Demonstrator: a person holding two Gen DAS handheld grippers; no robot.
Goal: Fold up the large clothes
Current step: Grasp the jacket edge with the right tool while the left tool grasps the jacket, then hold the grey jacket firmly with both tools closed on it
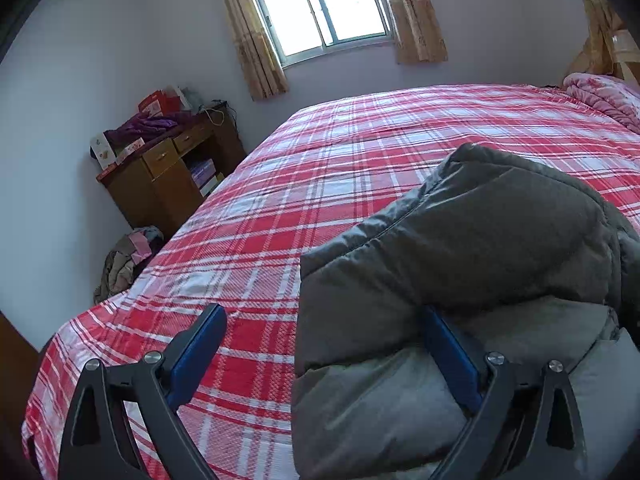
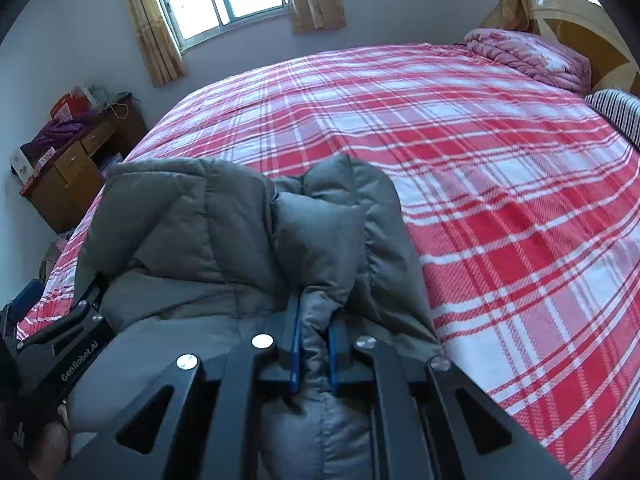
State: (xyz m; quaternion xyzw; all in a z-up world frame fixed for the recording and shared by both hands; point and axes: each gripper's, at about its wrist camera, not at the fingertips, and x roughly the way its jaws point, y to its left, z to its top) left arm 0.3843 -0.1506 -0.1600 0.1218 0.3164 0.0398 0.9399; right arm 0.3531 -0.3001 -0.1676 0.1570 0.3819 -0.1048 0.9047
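A grey puffy jacket (image 1: 480,248) lies bunched on the red plaid bed (image 1: 312,184), near its front edge. My left gripper (image 1: 320,320) is open. Its left finger is over the bedspread and its right finger lies against the jacket's left side. In the right wrist view the jacket (image 2: 240,232) fills the lower middle. My right gripper (image 2: 314,320) is shut on a fold of the grey jacket. The left gripper's black body (image 2: 64,344) shows at the lower left of that view, beside the jacket.
A wooden desk (image 1: 168,176) with clutter stands left of the bed, with a heap of clothes (image 1: 124,256) on the floor beside it. A pink quilt (image 2: 532,56) and a striped pillow (image 2: 620,116) lie at the head of the bed. A curtained window (image 1: 320,4) is behind.
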